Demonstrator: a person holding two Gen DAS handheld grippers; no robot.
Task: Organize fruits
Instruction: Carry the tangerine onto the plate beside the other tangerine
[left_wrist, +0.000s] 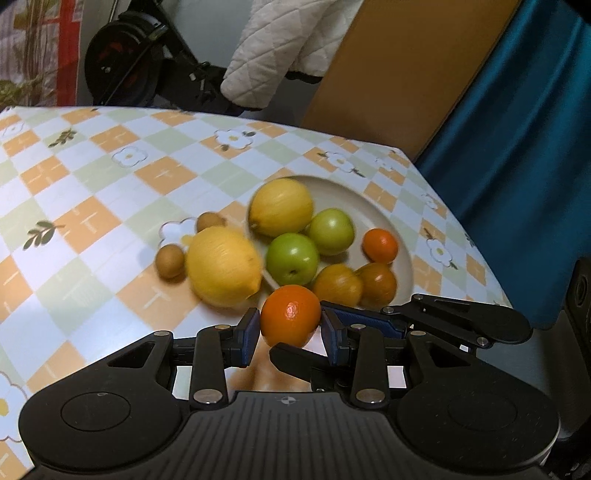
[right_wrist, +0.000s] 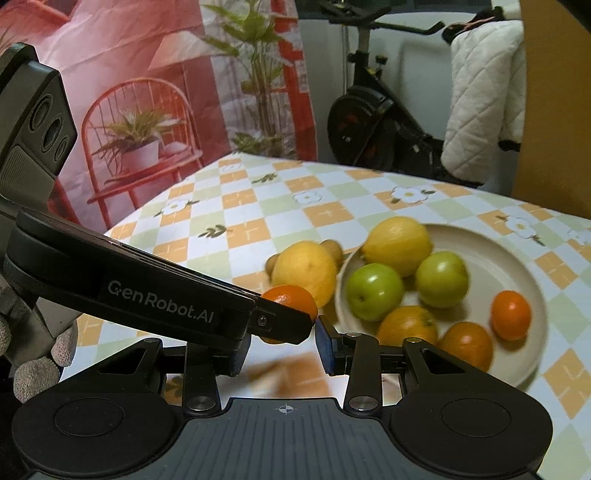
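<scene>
My left gripper (left_wrist: 290, 334) is shut on an orange (left_wrist: 290, 314), held just above the near rim of a cream plate (left_wrist: 373, 199). The orange also shows in the right wrist view (right_wrist: 291, 297), behind the left gripper's arm. The plate (right_wrist: 495, 254) holds a lemon (left_wrist: 281, 206), two green apples (left_wrist: 292, 258), a small orange (left_wrist: 380, 245) and two brownish-orange fruits (left_wrist: 338, 284). A second lemon (left_wrist: 223, 266) and two small brown fruits (left_wrist: 170, 260) lie on the table left of the plate. My right gripper (right_wrist: 282, 349) is open and empty, close beside the left one.
The table has a checked orange, green and white flowered cloth (left_wrist: 92, 192). Its far edge meets an exercise bike (right_wrist: 373, 110), a quilted white cover (right_wrist: 480, 99) and a brown board (left_wrist: 402, 70). A blue curtain (left_wrist: 524, 147) hangs past the right edge.
</scene>
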